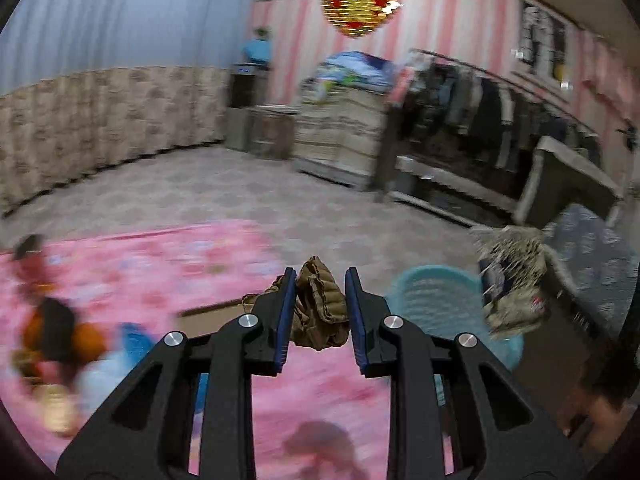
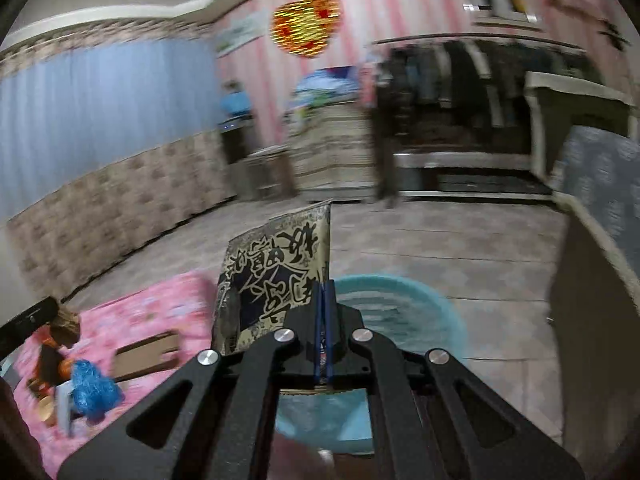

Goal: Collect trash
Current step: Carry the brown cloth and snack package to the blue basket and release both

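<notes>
Step in hand was the carry: both grippers were loaded and headed for the blue basket, so pickup looked done and drop-off not yet.

Left gripper had its jaws part-way in, pinching a crumpled brown paper wad between the blue pads. In the left view the basket sat at about 3 o'clock from the wad, just beside the right finger, past the edge of the pink mat.

Right gripper was pressed fully together on the lower edge of a flat black-and-gold snack packet, which stood up from the jaws. The basket was just beyond the tips, from 12 to 3 o'clock of them, on the tiled floor.

Next move, as a judgement: bring each gripper over the basket opening, then spread the jaws so the piece falls inside. The packet is light and broad, so it could catch the rim or flutter out; release low.

Count:
- grippers: two, both holding trash
- held trash pieces: two (one wad, one packet)
- baskets: one
- pink mats: one
- loose bits left on the mat: one flat cardboard piece at 9 o'clock of the right gripper, one blue crinkly bundle at 8 o'clock, plus a blurred orange-and-dark heap whose item count could not be told.
</notes>
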A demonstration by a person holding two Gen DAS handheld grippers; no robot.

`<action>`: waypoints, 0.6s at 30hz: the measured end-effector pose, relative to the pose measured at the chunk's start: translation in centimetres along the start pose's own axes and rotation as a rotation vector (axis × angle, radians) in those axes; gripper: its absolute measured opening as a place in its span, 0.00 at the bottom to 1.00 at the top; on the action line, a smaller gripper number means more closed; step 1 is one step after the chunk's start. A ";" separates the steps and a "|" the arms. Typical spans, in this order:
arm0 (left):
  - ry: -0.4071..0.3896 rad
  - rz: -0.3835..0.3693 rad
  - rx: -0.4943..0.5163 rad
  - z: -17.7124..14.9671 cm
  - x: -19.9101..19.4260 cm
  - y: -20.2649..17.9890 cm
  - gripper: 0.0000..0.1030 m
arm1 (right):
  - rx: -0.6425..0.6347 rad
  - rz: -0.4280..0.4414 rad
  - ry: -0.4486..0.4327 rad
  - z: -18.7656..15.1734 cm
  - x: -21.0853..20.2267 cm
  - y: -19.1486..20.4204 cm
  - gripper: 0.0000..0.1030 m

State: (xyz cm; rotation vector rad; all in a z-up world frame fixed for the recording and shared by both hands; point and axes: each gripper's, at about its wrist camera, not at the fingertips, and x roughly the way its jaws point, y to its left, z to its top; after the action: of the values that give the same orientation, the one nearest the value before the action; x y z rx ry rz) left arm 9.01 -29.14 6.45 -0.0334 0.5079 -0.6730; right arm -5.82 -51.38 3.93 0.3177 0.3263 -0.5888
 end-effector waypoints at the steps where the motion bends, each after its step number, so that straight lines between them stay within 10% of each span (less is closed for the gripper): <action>1: 0.003 -0.029 0.005 -0.1 1.1 -1.3 0.23 | 0.000 -0.019 -0.002 0.0 0.1 -0.6 0.01; 18: 0.125 -0.215 0.087 -3.7 13.4 -10.5 0.28 | 0.035 -0.083 0.046 -0.7 4.1 -5.2 0.06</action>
State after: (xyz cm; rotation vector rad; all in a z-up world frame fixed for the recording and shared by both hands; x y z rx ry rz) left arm 10.04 -44.99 -0.70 0.0365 0.6003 -0.9112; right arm -5.85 -57.22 0.71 0.3528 0.3750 -0.6698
